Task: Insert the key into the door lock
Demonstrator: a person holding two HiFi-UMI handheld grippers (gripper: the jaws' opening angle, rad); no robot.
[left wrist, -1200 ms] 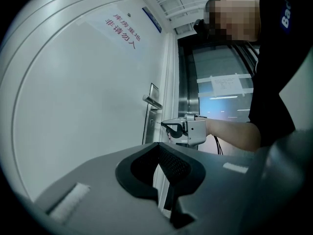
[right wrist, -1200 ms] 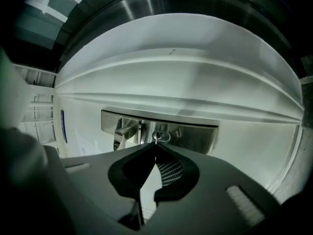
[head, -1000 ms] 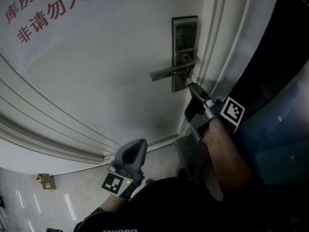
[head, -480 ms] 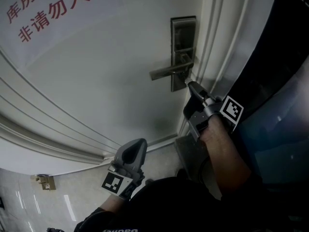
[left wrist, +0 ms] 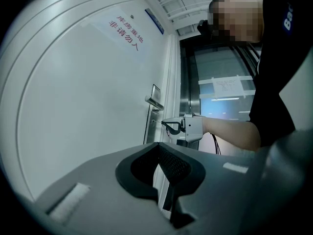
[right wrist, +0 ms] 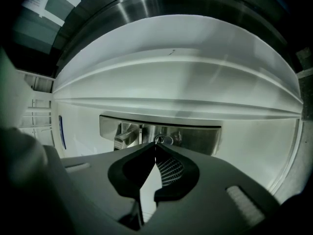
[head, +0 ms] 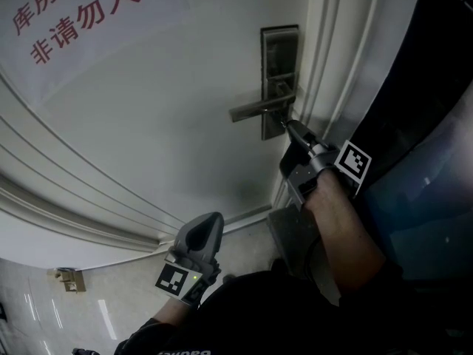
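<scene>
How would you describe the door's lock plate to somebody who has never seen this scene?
Find the white door with red lettering. Near its right edge is a tall, narrow lock plate. Unlike the plain white panel around it, it is grey metal and bears a lever handle pointing away from that edge.

My right gripper (right wrist: pixel 155 147) has its jaws pressed together on the key (right wrist: pixel 164 140). All I can see of the key is a small rounded bit of metal just past the tips. It sits right against the brushed-metal lock plate (right wrist: pixel 198 137), which lies lengthwise across the view. I cannot tell whether the key is in the keyhole. The lever handle (right wrist: pixel 123 134) juts from the plate's left part. Behind is the white panelled door (right wrist: pixel 176 77), with a steel frame (right wrist: pixel 146 1) above.
</scene>
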